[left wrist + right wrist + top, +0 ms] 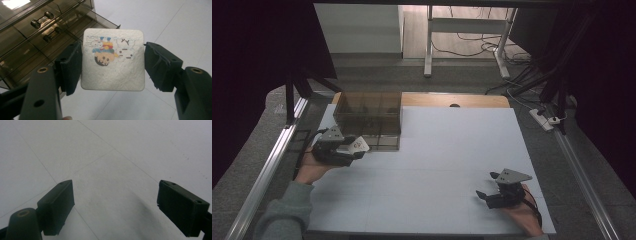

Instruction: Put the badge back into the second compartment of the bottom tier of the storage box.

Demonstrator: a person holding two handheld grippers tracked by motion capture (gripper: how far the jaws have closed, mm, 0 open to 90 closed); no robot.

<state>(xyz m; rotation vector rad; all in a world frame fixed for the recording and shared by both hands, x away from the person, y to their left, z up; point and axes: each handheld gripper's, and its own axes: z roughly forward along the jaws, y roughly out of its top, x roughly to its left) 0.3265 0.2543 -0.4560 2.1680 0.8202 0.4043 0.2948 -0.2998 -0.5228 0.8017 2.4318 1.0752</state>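
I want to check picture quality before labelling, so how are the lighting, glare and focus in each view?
High view: dim, dark corners, white table evenly lit. Left gripper view: sharp on the square white cartoon-printed coaster, glare on the smoky transparent plastic drawer box. Right gripper view: soft shadow on the table, near jaws slightly blurred.

My work surface is a white table (452,165) marked with faint grid lines. At its far left corner I see a smoky transparent drawer box (368,112) standing directly on it.

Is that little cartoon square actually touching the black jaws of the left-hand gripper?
Touching. In the left gripper view the left gripper has both black jaws pressed against opposite edges of the cartoon square, no gap.
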